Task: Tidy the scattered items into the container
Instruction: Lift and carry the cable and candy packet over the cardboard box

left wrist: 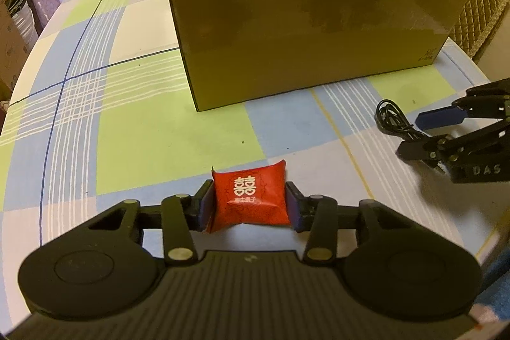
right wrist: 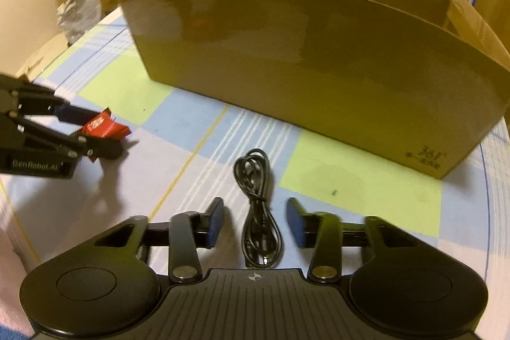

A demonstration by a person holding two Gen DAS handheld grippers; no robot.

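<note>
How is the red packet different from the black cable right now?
The red packet is a flat, puffy square wrapper with white print; the black cable is a thin cord coiled into a long loop. The packet is pinched between the pads of the left tongs; the cable lies free between the open right tongs, untouched. Both are on the checked tablecloth, outside the cardboard box.
</note>
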